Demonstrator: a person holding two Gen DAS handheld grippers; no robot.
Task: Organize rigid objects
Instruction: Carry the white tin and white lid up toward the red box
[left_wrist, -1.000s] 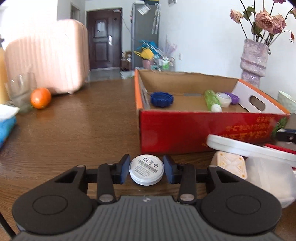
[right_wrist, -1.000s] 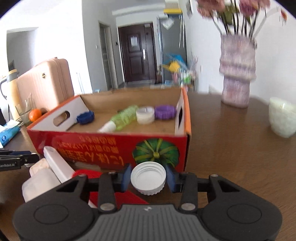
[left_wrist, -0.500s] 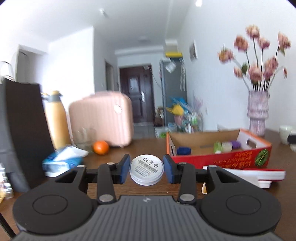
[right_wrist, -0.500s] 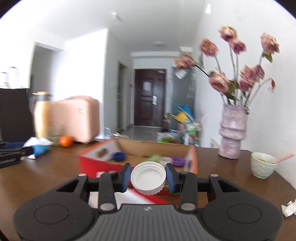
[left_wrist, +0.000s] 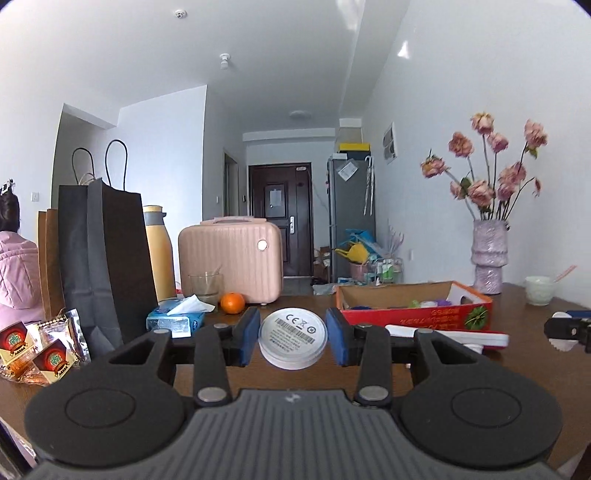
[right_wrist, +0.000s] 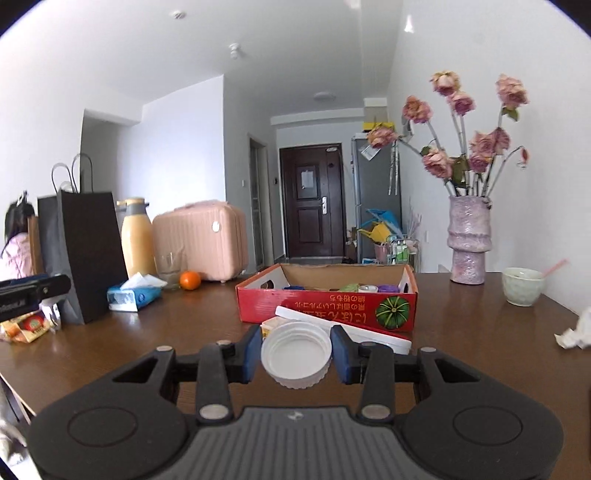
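Observation:
My left gripper (left_wrist: 293, 338) is shut on a white round disc (left_wrist: 293, 338) with a printed label, held above the wooden table. My right gripper (right_wrist: 295, 354) is shut on a white screw cap (right_wrist: 295, 354), open side facing the camera. The red cardboard box (left_wrist: 417, 316) stands far ahead to the right in the left wrist view and ahead at centre in the right wrist view (right_wrist: 325, 308). It holds a blue cap, a green bottle, a white cap and a purple cap (right_wrist: 388, 288). The right gripper also shows at the right edge of the left wrist view (left_wrist: 569, 328).
A white lid and a red-and-white flat container (right_wrist: 354, 330) lie in front of the box. A black paper bag (left_wrist: 107, 258), tissue pack (left_wrist: 177, 319), orange (left_wrist: 232, 302), glass, yellow flask and pink case (left_wrist: 231, 258) stand left. A flower vase (right_wrist: 469, 240) and a cup (right_wrist: 522, 286) stand right.
Both grippers have pulled back and risen away from the box, each keeping its object. The box now looks much smaller and farther off in both views.

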